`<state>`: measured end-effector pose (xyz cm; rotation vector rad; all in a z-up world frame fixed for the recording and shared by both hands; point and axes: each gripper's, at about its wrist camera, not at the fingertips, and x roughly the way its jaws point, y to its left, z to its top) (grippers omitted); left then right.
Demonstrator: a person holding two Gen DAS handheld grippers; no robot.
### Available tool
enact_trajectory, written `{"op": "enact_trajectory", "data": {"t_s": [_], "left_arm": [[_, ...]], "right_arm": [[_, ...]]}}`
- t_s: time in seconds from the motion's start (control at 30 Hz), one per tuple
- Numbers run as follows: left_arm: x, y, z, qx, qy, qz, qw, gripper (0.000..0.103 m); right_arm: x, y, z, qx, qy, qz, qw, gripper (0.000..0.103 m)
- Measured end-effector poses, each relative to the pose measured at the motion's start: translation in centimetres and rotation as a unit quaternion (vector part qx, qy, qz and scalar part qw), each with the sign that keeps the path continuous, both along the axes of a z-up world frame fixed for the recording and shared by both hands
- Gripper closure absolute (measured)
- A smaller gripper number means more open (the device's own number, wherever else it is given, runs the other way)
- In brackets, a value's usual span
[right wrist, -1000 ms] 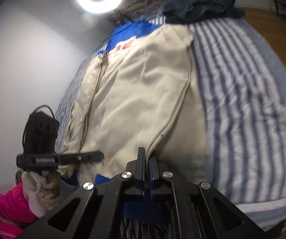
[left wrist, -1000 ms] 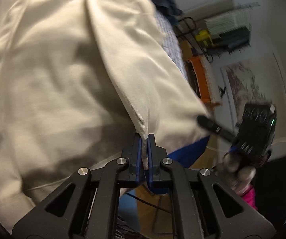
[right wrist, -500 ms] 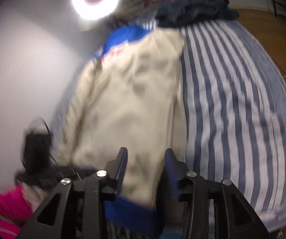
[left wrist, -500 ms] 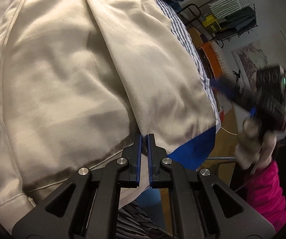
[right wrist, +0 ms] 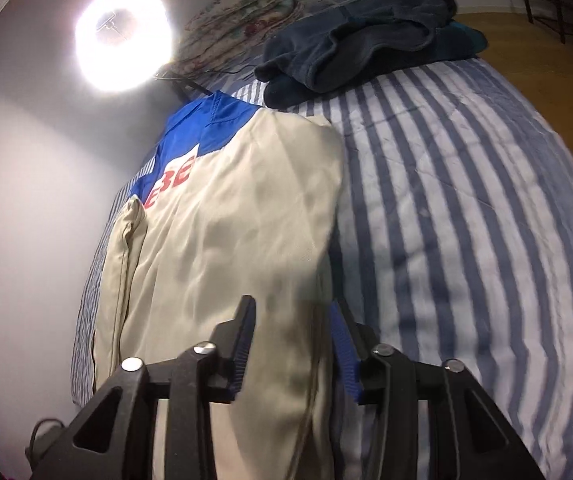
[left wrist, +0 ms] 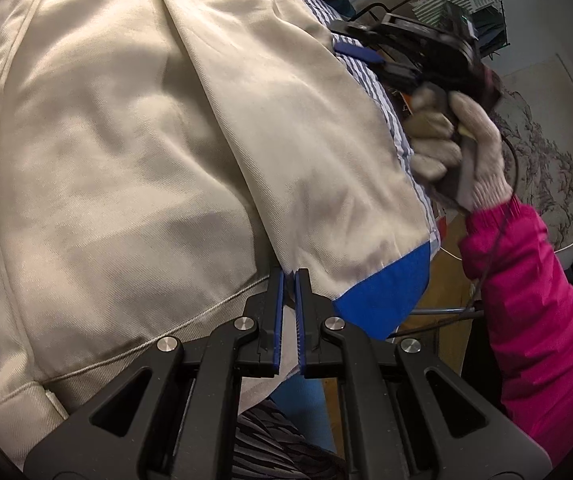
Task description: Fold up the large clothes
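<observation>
Jacket (right wrist: pixel 222 240) under right hand-held gripper (right wrist: pixel 292 320)

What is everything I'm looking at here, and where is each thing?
Jacket: one, beige with blue yoke and red lettering, spread on the bed's left side.
Bedspread: one, blue and white striped, covering the bed.
Dark clothes: a navy heap at the bed's far end.
Floral bedding: one folded pile, against the far wall.
Ring light: one, white, lit, far left.
Wire rack: one, black, by the wall.
Left gripper: black, blue pads, shut on the jacket's hem.
Right gripper: open above the jacket's right edge, its jaws just closing partway.
Gloved hand: beige glove, pink sleeve, holding the right gripper.
</observation>
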<state>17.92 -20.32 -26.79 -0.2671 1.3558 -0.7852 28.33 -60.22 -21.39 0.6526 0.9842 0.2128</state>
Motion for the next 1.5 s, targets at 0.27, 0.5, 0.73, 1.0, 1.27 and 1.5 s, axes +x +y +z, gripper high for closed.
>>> {"op": "enact_trajectory", "data": {"t_s": [0.27, 0.5, 0.73, 1.0, 1.27, 1.5], "left_arm": [[-0.2, -0.6, -0.4, 0.007, -0.006, -0.018, 0.9998, 0.1], [-0.8, -0.6, 1.3, 0.007, -0.02, -0.029, 0.9994, 0.1], [-1.0, 0.0, 4.0, -0.001, -0.05, -0.019, 0.9986, 0.1], [-1.3, -4.1, 1.4, 0.007, -0.038, -0.05, 0.998, 0.1], [-2.3, -5.0, 0.3, 0.024, -0.046, -0.067, 0.9964, 0.1], [-2.6, -3.4, 3.7, 0.025, -0.085, -0.051, 0.9947, 0.1]], "right_arm": [[2.1, 1.6, 1.7, -0.149, 0.019, 0.013, 0.988, 0.103], [-1.8, 0.2, 2.2, -0.102, 0.023, 0.007, 0.994, 0.063], [-13.6, -0.3, 0.5, 0.033, 0.021, 0.003, 0.999, 0.047], [-19.4, 0.3, -3.9, 0.158, 0.035, -0.013, 0.987, 0.048], [-19.0, 3.0, -2.7, 0.107, 0.037, 0.034, 0.993, 0.049], [-18.5, 6.2, -1.3, 0.026, 0.046, 0.034, 0.998, 0.085]]}}
